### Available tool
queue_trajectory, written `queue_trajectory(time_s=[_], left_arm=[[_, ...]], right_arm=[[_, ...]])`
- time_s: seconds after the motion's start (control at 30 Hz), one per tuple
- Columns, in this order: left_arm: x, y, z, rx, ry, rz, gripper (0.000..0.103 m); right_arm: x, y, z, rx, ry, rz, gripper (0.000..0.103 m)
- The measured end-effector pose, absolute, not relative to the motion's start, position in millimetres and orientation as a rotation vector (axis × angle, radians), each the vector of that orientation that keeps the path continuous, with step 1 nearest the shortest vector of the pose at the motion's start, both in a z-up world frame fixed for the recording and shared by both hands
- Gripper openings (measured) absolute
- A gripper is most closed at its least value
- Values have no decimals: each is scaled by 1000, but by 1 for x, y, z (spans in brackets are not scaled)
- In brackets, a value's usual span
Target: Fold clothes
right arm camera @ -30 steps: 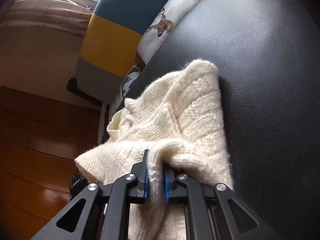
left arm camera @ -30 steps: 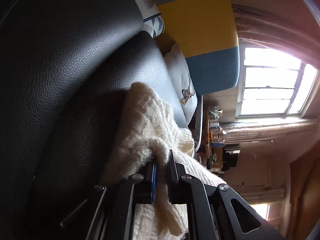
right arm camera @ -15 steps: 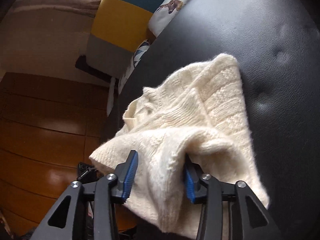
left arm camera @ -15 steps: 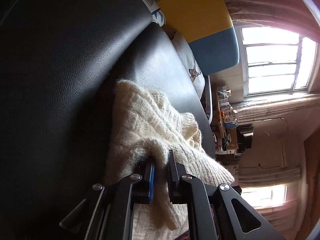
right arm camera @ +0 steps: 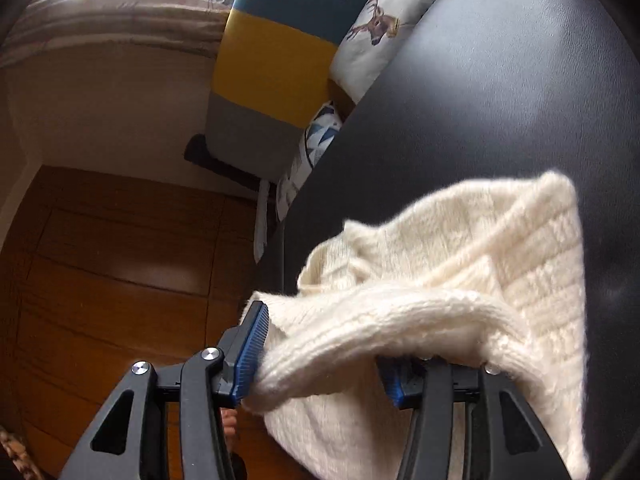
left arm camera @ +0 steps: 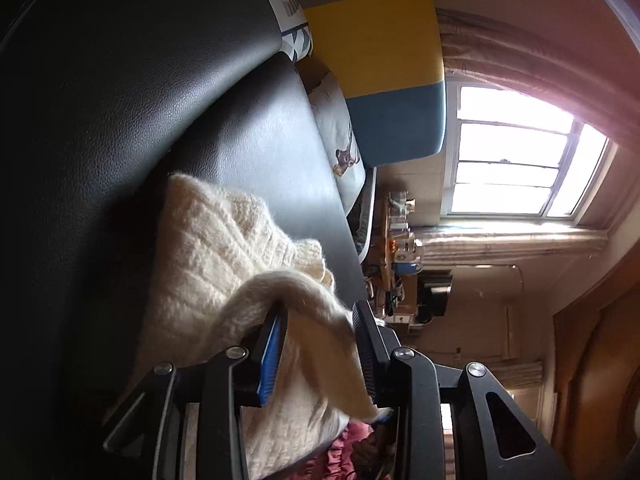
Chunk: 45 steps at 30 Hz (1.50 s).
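A cream knitted sweater [left arm camera: 208, 248] lies folded on the black leather sofa seat [left arm camera: 240, 128]. My left gripper [left arm camera: 320, 312] sits at its near edge. Its jaws are opening, and a slack fold of knit hangs between them and over the left finger without being pinched. In the right wrist view the sweater [right arm camera: 500, 264] rests on the sofa [right arm camera: 500, 100] near the seat's edge. My right gripper [right arm camera: 320, 332] is opening too. A thick rolled fold lies loose across its gap and hides the right fingertip.
A deer-print pillow [left arm camera: 344, 148] and a grey, yellow and blue cushion [left arm camera: 376, 44] stand at the sofa's far end. A bright window [left arm camera: 512, 160] and a cluttered side table [left arm camera: 400, 240] lie beyond. Wooden floor [right arm camera: 120, 260] lies past the seat edge.
Both grippers were shut on the sweater's fold. The right jaws parted first, then the left. The fold now lies slack between the fingers, and both hands have lifted slightly.
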<state>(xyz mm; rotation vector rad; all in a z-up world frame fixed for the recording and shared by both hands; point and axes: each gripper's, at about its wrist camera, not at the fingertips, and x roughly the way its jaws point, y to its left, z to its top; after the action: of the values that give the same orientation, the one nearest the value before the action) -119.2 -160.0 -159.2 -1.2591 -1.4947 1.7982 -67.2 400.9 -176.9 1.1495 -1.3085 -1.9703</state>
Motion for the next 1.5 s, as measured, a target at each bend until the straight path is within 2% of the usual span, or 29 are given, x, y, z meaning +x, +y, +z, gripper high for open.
queue_trajectory(time_s=[0.1, 0.23, 0.33, 0.5, 0.7, 0.83, 0.87, 0.93, 0.97, 1.07, 1.13, 1.2, 1.27, 1.33, 1.4, 1.5], left_arm=[[-130, -172, -162, -1212, -1580, 1813, 36], [-136, -183, -154, -1220, -1518, 1941, 39], [-127, -189, -148, -1255, -1350, 2066, 48], [-101, -181, -149, -1340, -976, 2200, 49], [-105, -153, -141, -1316, -699, 2301, 51], [-117, -136, -145, -1339, -587, 2294, 51], [-117, -132, -144, -1337, -553, 2292, 48], [-113, -128, -138, -1318, -507, 2319, 16], [-109, -129, -134, -1303, -494, 2346, 6], [-111, -152, -145, -1393, -551, 2442, 6], [-113, -163, -160, -1455, -612, 2426, 7], [-104, -165, -151, -1387, -609, 2450, 8], [-97, -157, -128, -1281, -526, 2512, 8], [-95, -136, -105, -1172, -438, 2470, 18], [-96, -109, -87, -1105, -331, 2392, 46], [-110, -67, -86, -1132, -190, 2300, 48]], right_arm=[[-83, 404, -178, 1120, -1368, -2008, 52], [-68, 398, -157, 1099, -1217, -2116, 52], [-47, 378, -143, 1148, -955, -2244, 52], [-20, 327, -141, 1247, -484, -2370, 52], [-40, 281, -135, 1253, -218, -2390, 52], [-68, 250, -135, 1298, -89, -2387, 52], [-75, 244, -136, 1311, -62, -2383, 52], [-85, 237, -142, 1334, 18, -2398, 52], [-91, 234, -146, 1345, 58, -2404, 52], [-102, 231, -162, 1415, 99, -2396, 52], [-104, 233, -167, 1427, 60, -2390, 52], [-104, 237, -170, 1428, 13, -2388, 52], [-104, 241, -172, 1421, -23, -2389, 52], [-103, 241, -174, 1411, -21, -2401, 54], [-102, 238, -175, 1415, -6, -2412, 55], [-106, 236, -175, 1464, 0, -2403, 55]])
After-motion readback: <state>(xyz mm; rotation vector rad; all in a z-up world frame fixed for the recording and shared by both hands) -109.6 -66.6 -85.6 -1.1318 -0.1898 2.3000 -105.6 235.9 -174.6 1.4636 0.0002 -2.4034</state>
